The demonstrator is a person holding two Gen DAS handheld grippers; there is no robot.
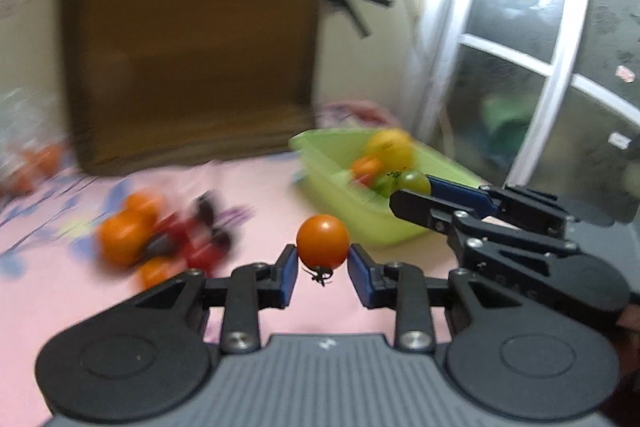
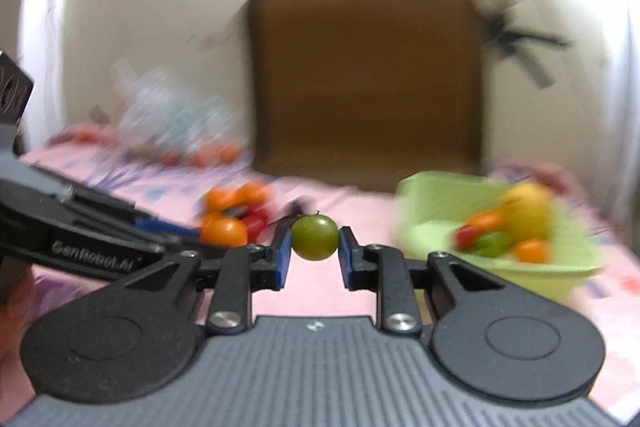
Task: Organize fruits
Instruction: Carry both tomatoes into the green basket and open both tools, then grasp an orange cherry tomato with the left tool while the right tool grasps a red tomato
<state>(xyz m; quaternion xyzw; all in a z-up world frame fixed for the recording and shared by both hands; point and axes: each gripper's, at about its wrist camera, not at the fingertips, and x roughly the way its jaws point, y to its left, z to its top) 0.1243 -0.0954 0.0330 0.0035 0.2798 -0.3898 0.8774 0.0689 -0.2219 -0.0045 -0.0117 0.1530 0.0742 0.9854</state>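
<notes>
My left gripper (image 1: 322, 254) is shut on an orange cherry tomato (image 1: 322, 241), stem down, held above the pink cloth. My right gripper (image 2: 313, 242) is shut on a green cherry tomato (image 2: 314, 237); it also shows in the left wrist view (image 1: 416, 183), close to the green basket (image 1: 360, 219). The basket holds a yellow fruit (image 1: 390, 147) and several small tomatoes; in the right wrist view the basket (image 2: 424, 195) sits at the right. A blurred pile of orange, red and dark tomatoes (image 1: 160, 239) lies on the cloth to the left, and shows in the right wrist view (image 2: 234, 217).
A brown cushion (image 1: 188, 39) leans on the wall behind. A clear plastic bag (image 2: 168, 111) with more fruit lies at the back left. A white window frame (image 1: 560, 67) is at the right. The pink cloth (image 1: 260, 187) covers the surface.
</notes>
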